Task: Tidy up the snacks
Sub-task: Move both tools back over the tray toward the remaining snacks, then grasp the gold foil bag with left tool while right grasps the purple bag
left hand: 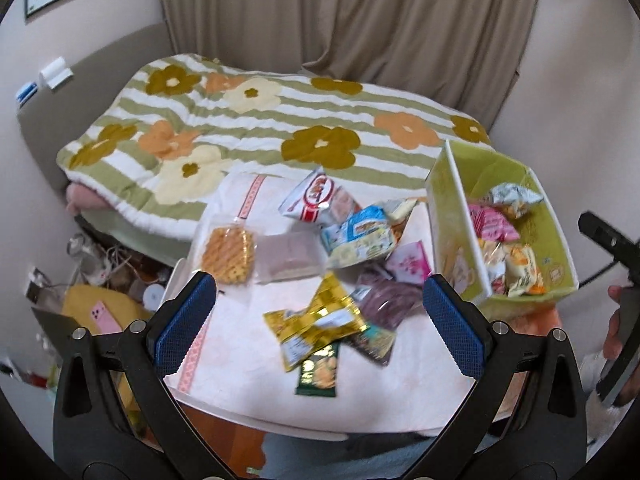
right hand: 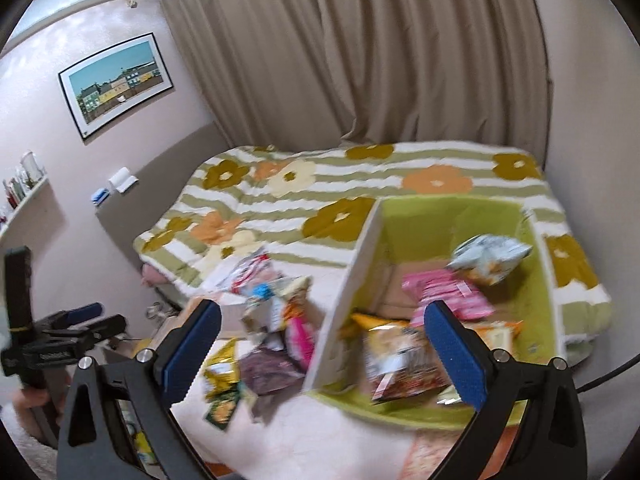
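Note:
Loose snack packets lie on a pale pink cloth (left hand: pixel 248 360): a gold packet (left hand: pixel 316 320), a purple one (left hand: pixel 384 304), a green one (left hand: pixel 318 372), a red-and-white bag (left hand: pixel 316 200), a blue-white bag (left hand: pixel 360 236) and waffle biscuits (left hand: pixel 228 256). A green box (left hand: pixel 556 240) at the right holds several packets, among them a pink one (right hand: pixel 448 292). My left gripper (left hand: pixel 320 324) is open and empty above the gold packet. My right gripper (right hand: pixel 322 344) is open and empty over the box's white wall (right hand: pixel 344 300). The view is blurred.
A flowered green-striped quilt (left hand: pixel 260 120) lies on the bed behind the cloth. Beige curtains (right hand: pixel 360 60) hang at the back. Clutter and a pink phone (left hand: pixel 106 318) sit on the floor at the left. The other gripper shows at the left edge of the right wrist view (right hand: pixel 48 344).

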Motion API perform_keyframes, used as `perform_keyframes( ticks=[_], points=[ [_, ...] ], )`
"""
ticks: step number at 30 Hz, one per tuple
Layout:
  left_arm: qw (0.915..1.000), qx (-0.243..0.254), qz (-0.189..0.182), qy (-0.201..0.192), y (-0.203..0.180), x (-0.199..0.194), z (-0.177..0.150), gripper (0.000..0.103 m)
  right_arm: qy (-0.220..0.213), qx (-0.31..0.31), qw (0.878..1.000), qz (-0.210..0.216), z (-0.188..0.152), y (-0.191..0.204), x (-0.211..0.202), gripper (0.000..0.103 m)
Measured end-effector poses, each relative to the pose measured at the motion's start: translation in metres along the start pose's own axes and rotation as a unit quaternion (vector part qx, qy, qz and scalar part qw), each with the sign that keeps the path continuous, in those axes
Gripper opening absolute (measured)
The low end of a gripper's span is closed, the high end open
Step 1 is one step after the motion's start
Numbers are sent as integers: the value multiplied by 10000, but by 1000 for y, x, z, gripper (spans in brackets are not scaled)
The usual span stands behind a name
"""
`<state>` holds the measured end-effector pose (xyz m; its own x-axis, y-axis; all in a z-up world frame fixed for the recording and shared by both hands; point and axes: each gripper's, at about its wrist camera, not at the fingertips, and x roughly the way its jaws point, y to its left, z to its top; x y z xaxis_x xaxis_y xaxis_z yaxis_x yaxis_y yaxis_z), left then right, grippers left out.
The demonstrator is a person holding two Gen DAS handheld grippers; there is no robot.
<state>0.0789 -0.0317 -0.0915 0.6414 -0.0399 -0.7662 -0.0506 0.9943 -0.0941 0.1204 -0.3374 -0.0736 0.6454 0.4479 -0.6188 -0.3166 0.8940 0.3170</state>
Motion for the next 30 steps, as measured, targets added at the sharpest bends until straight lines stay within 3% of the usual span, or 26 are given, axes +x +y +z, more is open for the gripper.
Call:
perform_keyframes(
  ticks=[3, 8, 16, 25, 30],
  points=[
    [9992, 359, -117, 128, 8, 9, -7, 102, 44, 46, 9999, -103, -7, 15, 9, 101],
    [9899, 1008, -705, 708, 15, 46, -18, 102, 219, 277, 9983, -469, -26, 37, 32, 101],
    [9617, 1938, -1402, 1336, 17, 95, -43, 102, 423, 809, 9915, -930, -58, 72, 63, 101],
    [9312, 2774, -1822, 1506, 23, 147, -53, 101, 768, 1717, 9727, -1363, -93, 83, 110, 101],
    [9071, 3140, -2201, 1736, 20, 177, -63, 86, 878, 2301, 9570, -1535, -120, 76, 131, 101]
  ],
)
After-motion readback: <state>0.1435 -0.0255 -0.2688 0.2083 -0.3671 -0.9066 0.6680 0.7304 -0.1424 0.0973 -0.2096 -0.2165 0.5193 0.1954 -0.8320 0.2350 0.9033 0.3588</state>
